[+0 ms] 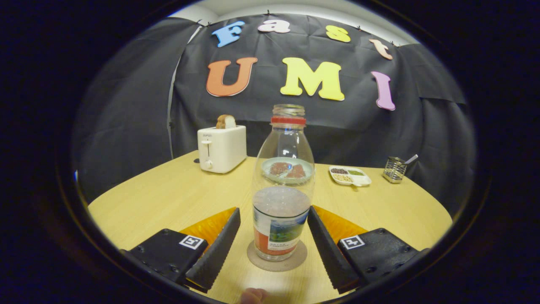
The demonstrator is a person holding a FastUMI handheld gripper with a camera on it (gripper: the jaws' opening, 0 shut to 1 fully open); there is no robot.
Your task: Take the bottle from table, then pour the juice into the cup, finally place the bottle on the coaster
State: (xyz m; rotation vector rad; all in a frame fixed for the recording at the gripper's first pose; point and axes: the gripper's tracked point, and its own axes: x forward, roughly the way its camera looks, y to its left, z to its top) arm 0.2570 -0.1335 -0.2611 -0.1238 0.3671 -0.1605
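Observation:
A clear glass bottle (283,185) with a red band at its neck and no cap stands upright on a round brown coaster (276,258). A label wraps its lower part, and pale contents sit low inside. My gripper (274,230) is open, one finger on each side of the bottle's lower part, with a gap on both sides. The fingers (215,249) do not touch the glass. The coaster rests on the wooden table (168,198) just ahead of me.
A white toaster (221,147) with a slice of bread stands at the back left. Behind the bottle sits a plate with reddish food (287,169). A white divided dish (350,175) and a wire holder (395,169) are at the back right. A fingertip (253,294) shows near the gripper base.

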